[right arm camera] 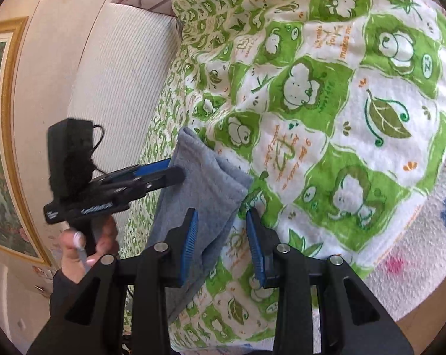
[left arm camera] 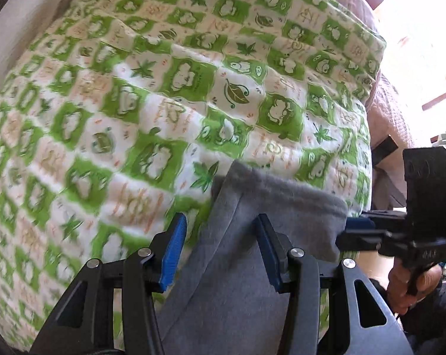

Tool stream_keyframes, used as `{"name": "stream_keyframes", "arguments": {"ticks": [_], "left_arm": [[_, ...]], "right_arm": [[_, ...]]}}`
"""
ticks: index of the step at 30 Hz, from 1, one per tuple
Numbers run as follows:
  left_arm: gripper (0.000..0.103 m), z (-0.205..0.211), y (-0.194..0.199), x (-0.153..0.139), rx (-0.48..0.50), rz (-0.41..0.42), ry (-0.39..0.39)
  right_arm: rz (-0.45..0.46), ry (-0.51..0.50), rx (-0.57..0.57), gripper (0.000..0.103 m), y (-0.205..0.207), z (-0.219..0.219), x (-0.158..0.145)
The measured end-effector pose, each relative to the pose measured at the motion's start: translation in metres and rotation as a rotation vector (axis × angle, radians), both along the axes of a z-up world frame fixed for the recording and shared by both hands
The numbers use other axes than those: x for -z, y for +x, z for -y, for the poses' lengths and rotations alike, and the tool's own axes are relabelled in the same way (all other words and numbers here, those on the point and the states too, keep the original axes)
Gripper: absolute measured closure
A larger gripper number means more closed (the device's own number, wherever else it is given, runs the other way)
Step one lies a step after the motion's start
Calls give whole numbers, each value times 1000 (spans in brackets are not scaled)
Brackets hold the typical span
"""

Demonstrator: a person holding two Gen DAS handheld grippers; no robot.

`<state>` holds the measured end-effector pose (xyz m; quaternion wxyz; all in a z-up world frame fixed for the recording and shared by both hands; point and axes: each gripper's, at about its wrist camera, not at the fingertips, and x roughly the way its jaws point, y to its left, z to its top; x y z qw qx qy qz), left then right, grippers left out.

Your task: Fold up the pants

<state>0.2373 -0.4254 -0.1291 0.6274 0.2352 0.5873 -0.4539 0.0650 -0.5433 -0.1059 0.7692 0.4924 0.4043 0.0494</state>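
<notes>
The grey pants (left arm camera: 237, 236) hang by one end over a bed with a green and white quilt (left arm camera: 134, 103). In the left wrist view my left gripper (left arm camera: 220, 248) has its blue pads spread wide with grey fabric lying between them, and my right gripper (left arm camera: 353, 230) comes in from the right, its tips at the fabric's right corner. In the right wrist view my right gripper (right arm camera: 223, 245) also has its jaws apart around the edge of the pants (right arm camera: 205, 189), and my left gripper (right arm camera: 175, 168) has its tips against the pants' left corner.
A white striped headboard cushion (right arm camera: 119, 88) and a gold-framed picture (right arm camera: 4, 118) are at the left. A pinkish blanket (left arm camera: 388, 118) and a bright window (left arm camera: 423, 29) lie to the right of the bed. A patterned white mat (right arm camera: 415, 236) lies under the quilt's edge.
</notes>
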Motion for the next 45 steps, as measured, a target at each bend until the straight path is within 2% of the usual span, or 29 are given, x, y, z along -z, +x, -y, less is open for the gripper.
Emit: {"name": "stream_keyframes", "arguments": {"ticks": [5,7,9,11,13,21,28,37,45], "left_arm": [[54,12,-3,14,13,-21,-11],[69,10,-3,13,5,-39,-43],[86,6,-1,9,6,-17,-51],[90,-2,1,4,8,5,-63],[91,-8,2,-5,0,15,-83],[94,-46,-12,-53,-33,67,-182],[94,-113,-22,-93,-113,101,-276],[94,-201,-37,-107,-246,119,-355],[94,-290,-56,-103,-385,124,-395]], "right_arm": [[9,-2,-8,68,6,-1,2],[15,-22,-22,68,10,-3,0],[27,-46,-36,69,15,-7,-4],[49,-93,-48,92,16,-12,-12],[63,-145,-57,92,17,-18,-22],[142,-211,-119,93,12,-49,-58],[213,-232,-211,93,8,-92,-89],[263,-257,-364,93,16,-168,-113],[275,-246,-532,93,19,-244,-114]]}}
